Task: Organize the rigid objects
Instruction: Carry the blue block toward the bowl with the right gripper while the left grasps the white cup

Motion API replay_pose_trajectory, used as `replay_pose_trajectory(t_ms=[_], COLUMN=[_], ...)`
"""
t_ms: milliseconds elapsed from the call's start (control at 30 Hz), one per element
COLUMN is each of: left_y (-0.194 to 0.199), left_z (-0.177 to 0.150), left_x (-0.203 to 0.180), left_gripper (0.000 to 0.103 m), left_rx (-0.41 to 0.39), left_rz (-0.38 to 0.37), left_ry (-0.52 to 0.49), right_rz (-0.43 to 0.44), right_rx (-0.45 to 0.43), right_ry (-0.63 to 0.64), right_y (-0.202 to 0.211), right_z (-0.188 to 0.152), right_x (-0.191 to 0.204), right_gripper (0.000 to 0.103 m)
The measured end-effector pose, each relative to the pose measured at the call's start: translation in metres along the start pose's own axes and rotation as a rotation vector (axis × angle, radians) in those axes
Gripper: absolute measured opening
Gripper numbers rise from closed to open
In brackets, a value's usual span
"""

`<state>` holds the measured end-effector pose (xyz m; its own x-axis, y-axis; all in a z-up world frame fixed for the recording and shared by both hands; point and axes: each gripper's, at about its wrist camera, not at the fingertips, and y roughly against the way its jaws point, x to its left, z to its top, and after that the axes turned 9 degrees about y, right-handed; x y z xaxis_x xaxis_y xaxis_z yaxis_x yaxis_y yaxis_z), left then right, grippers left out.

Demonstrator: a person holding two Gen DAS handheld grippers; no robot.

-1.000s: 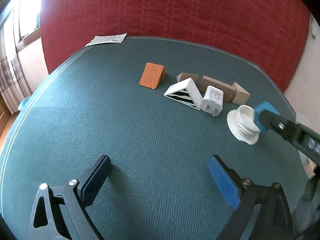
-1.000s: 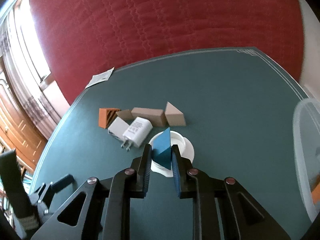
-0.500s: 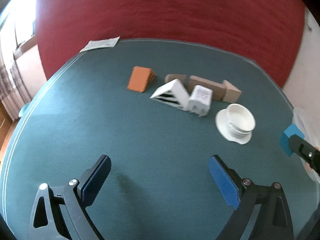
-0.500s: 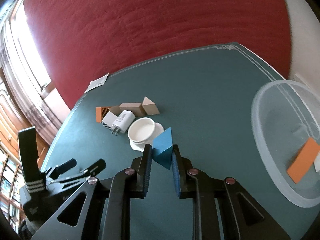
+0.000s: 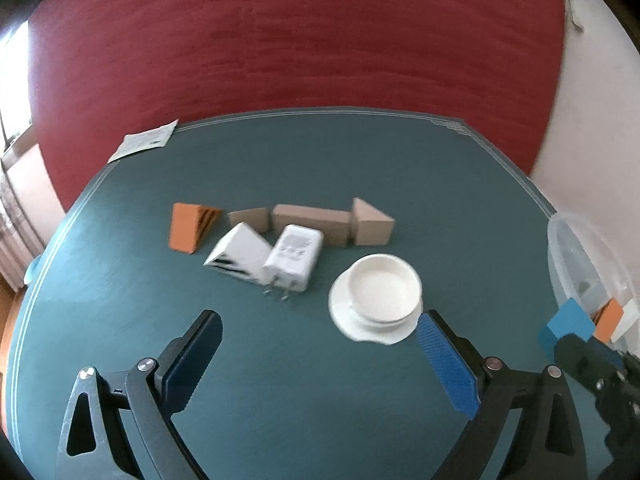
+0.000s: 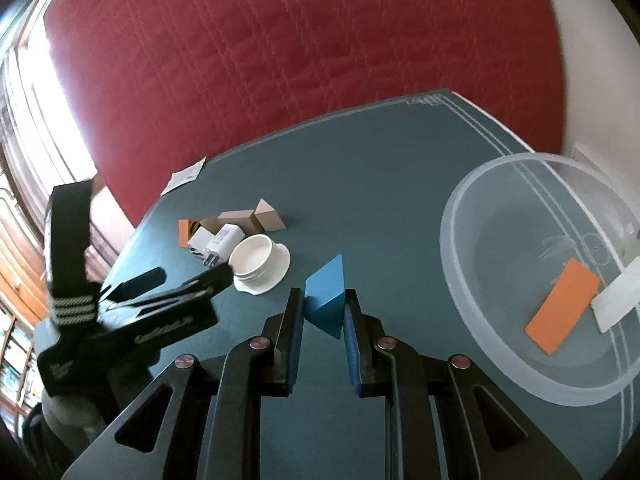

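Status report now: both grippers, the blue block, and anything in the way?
Right gripper shut on blue wedge, left of clear bowl. Left gripper open, empty. Path to bowl looks clear.

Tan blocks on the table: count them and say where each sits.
3, in a row behind the charger: a small wedge at left, a long block in the middle, a triangular wedge at right. More may be hidden.

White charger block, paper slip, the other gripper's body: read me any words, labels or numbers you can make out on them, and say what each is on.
White plug-in charger block: grey printed label, too blurred to read.
White paper slip at the table's far edge: print too small to read.
Black body of the left gripper: embossed white lettering, too blurred to read.
No other text is visible.
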<state>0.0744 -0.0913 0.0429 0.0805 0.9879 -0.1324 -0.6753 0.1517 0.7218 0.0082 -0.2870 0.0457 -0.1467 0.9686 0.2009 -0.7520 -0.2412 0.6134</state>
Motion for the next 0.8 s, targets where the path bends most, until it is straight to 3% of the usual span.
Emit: replay_pose_trajectory(t_ms=[167,467,800], left_y=[-0.016,-0.04,-0.042], left_z=[0.007,0.011,0.01], left_x=[-0.009,-0.017,-0.022], left_gripper=[0.099,0.088,0.078], left_rx=[0.013,0.061,0.04], left_rz=[-0.005,0.015,0.035], left_ry=[-0.028,-0.029,-0.046], right_rz=[0.005,-0.011,-0.018], right_rx=[-0.015,-0.05,-0.054], right_ry=[-0.008,-0.011,-0.027], right_y=[0.006,0.018,0.021], right_z=[0.0,0.003,0.001], right_x=[-0.005,-0.012,-0.02], right_gripper=[0.02,0.02,0.02])
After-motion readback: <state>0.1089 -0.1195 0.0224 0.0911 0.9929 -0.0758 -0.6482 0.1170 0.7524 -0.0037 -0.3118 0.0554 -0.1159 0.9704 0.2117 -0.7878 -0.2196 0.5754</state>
